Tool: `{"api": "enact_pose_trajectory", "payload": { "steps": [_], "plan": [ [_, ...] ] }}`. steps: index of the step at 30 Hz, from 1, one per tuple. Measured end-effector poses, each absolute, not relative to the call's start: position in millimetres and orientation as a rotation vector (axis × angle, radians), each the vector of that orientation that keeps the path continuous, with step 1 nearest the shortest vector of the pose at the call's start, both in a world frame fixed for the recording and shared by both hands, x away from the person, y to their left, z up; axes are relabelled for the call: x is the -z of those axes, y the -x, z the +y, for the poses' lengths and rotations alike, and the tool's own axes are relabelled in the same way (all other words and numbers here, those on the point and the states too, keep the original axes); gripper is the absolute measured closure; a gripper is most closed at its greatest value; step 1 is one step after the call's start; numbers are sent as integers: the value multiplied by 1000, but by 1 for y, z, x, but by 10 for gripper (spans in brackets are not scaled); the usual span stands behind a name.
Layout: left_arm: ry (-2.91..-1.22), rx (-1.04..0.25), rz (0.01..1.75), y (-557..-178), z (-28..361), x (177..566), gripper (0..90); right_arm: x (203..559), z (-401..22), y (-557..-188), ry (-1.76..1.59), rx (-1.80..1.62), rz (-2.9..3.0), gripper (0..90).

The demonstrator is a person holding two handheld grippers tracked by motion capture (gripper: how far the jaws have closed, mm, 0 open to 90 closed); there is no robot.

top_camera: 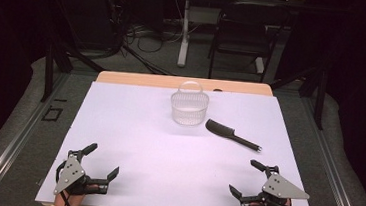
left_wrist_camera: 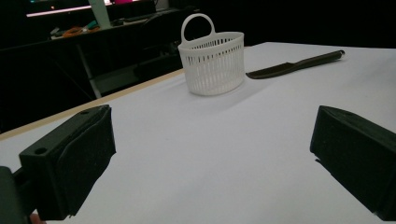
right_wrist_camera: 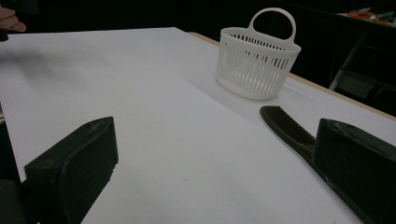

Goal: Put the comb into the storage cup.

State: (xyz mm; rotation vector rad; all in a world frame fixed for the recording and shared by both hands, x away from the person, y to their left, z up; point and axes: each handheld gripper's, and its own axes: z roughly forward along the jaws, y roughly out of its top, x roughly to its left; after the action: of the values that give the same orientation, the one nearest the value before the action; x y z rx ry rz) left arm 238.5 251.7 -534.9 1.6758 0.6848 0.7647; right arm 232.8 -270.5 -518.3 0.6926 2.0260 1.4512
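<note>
Dark room behind, with cables and a black chair on the floor; nearer, a white-topped desk with a pale wooden far edge. From the high view: a white slotted plastic basket with a loop handle standing upright toward the far middle of the desk, a black plastic comb with a thin handle lying flat just beside it on the right, apart from it. Left gripper near the front left corner, right gripper near the front right corner, both resting low with fingers spread and holding nothing, well apart from basket and comb.

From the left gripper view: black fingers released, bare desk between; basket ahead, comb right of it.

From the right gripper view: fingers released and empty; basket ahead, comb running toward the right finger.
</note>
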Motion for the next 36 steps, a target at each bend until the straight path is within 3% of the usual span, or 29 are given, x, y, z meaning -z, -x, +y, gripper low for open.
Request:
{"api": "enact_pose_trajectory", "payload": {
  "steps": [36],
  "plan": [
    [-1678,-757,688,-240,252,534,1,513,-273,-278,-873,-1341,2075,0]
  ]
}}
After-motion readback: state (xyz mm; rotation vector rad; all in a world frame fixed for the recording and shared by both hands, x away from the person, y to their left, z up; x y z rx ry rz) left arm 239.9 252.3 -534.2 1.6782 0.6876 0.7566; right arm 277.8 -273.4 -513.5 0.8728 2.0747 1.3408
